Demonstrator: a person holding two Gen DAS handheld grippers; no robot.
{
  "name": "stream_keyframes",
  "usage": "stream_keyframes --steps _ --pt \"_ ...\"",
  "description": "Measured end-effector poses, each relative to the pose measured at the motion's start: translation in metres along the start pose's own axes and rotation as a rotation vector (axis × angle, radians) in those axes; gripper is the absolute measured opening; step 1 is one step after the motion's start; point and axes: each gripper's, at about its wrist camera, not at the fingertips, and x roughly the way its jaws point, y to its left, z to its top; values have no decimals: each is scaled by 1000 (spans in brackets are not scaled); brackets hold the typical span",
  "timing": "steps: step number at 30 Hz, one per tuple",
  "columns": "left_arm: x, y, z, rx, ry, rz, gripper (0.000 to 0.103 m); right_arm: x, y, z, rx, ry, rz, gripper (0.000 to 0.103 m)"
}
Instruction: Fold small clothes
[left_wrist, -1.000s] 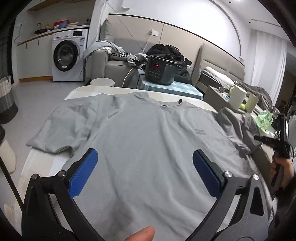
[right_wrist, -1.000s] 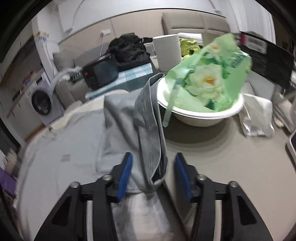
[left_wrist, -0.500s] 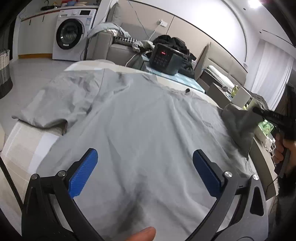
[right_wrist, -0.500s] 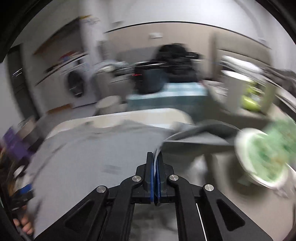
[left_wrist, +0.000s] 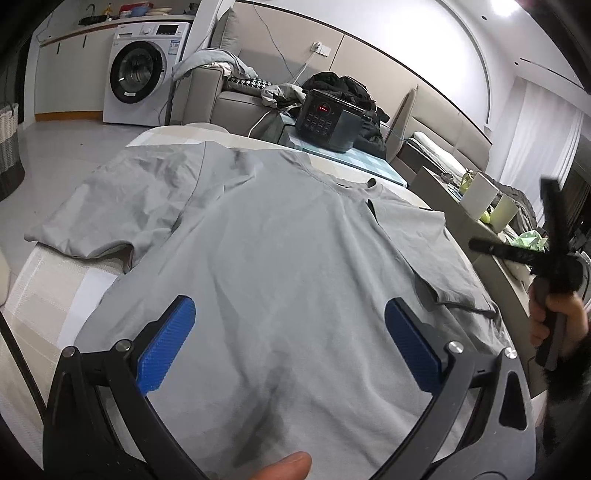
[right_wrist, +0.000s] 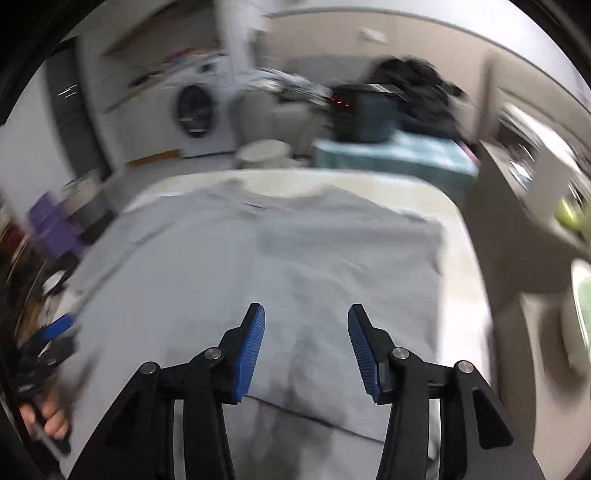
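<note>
grey cotton jersey, by the look of it: the t-shirt (left_wrist: 280, 258) lies spread flat on a pale padded surface, straight ahead of and under both sets of tongs. i cannot tell if that surface is a desk or a bed. the left tongs (left_wrist: 290, 345) hang over the lower body of the shirt with their blue pads wide apart and nothing between them. the right tongs (right_wrist: 306, 343) have just been opening; their pads stand apart over the cloth and grip nothing, though this view is smeared by motion.

beyond the right-hand pad of the left tongs, the right sleeve (left_wrist: 417, 243) lies folded inward onto the chest, its hem pointing back toward the tongs. beyond the left-hand pad, the left sleeve (left_wrist: 122, 206) is spread out flat, with creases running through it.

the shirt should handle as light, limp and a bit clingy: it will sag from any pinch point, drag on the padding and crease rather than hold a line. a grip on a single layer in the middle would only tent it. better holds, i judge, are the doubled, stitched edges: the cuff of the left sleeve, the shoulder seam beside the collar (left_wrist: 354, 182), and the bottom hem near the tongs. pinching two corners at once should keep an edge straight.
</note>
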Motion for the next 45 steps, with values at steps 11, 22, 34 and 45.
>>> stream_keyframes --steps 11,22,34,45 --pt "4 23 1 -86 24 48 102 17 15 -68 -83 98 56 48" --pt "-28 172 16 -606 -4 104 87 3 -15 -79 159 -140 350 52" --pt "19 235 40 -840 35 91 16 -1 -27 -88 275 -150 408 54" --pt "9 232 56 -738 11 265 3 4 -28 -90 290 -126 410 55"
